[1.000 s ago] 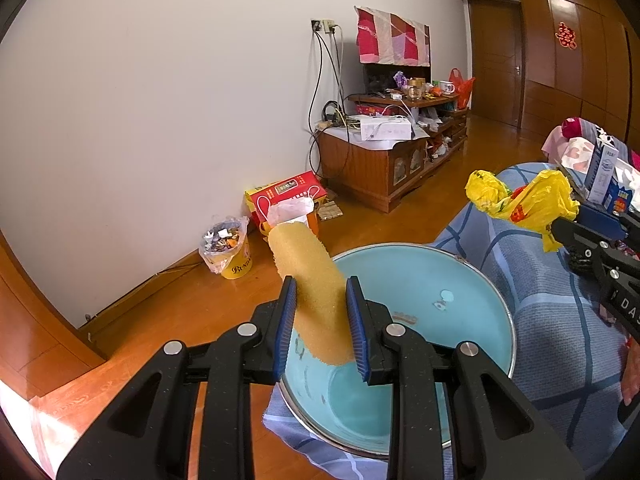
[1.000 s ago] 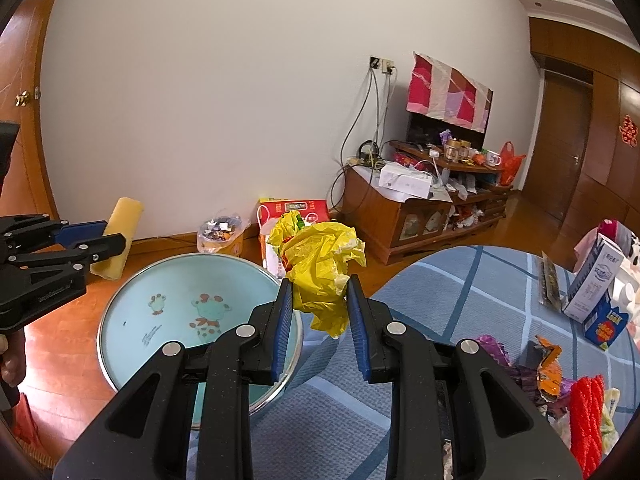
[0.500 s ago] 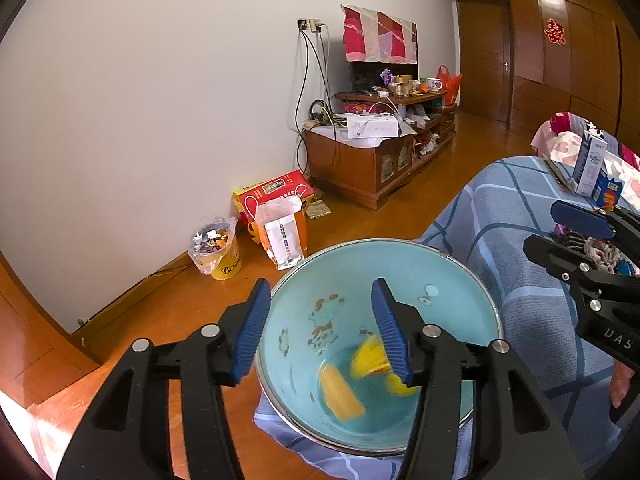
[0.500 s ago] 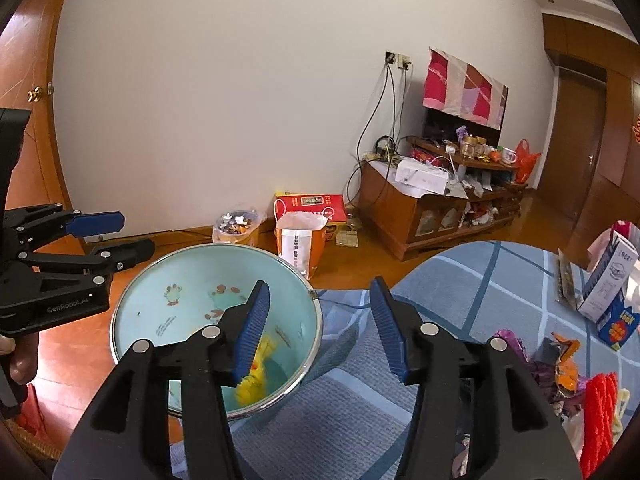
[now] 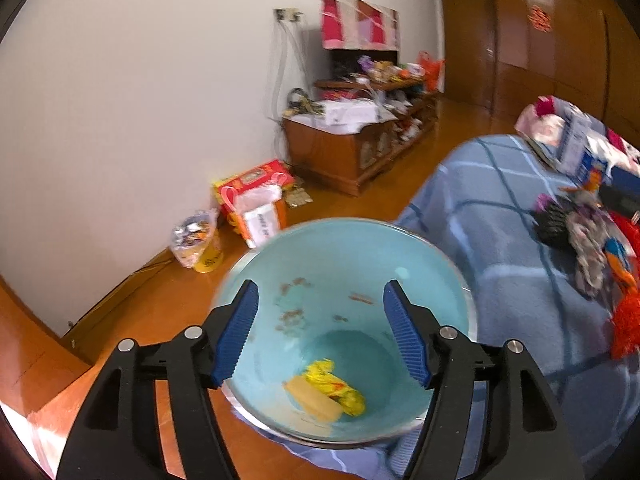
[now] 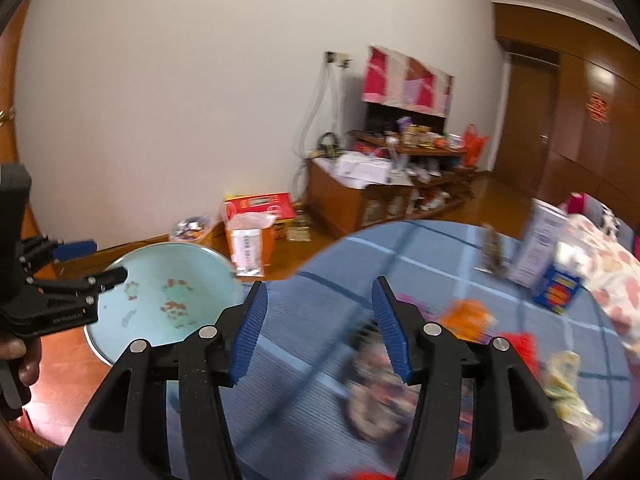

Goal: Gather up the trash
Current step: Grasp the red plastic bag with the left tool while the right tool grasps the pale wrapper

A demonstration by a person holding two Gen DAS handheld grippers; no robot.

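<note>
A light blue basin (image 5: 360, 248) stands at the edge of the blue checked cloth (image 5: 500, 208). In its bottom lie a tan sponge strip (image 5: 314, 400) and a crumpled yellow wrapper (image 5: 334, 384). My left gripper (image 5: 320, 336) is open and empty right above the basin. My right gripper (image 6: 318, 328) is open and empty over the cloth (image 6: 320, 400), facing a blurred heap of wrappers (image 6: 384, 380). The basin (image 6: 200, 256) and the left gripper (image 6: 80, 280) show at the left of the right wrist view.
More trash lies on the cloth: orange and red wrappers (image 6: 472, 316), a yellow wrapper (image 6: 568, 376), a blue box (image 6: 558, 292) and a white carton (image 6: 540, 248). On the floor stand a small full bin (image 5: 196, 240), a paper bag (image 5: 260, 216) and a wooden TV cabinet (image 5: 352, 152).
Both grippers opened and dropped the sponge strip and the yellow wrapper into the basin. The right gripper has since swung right toward the wrappers on the cloth; the left has tilted down over the basin.
</note>
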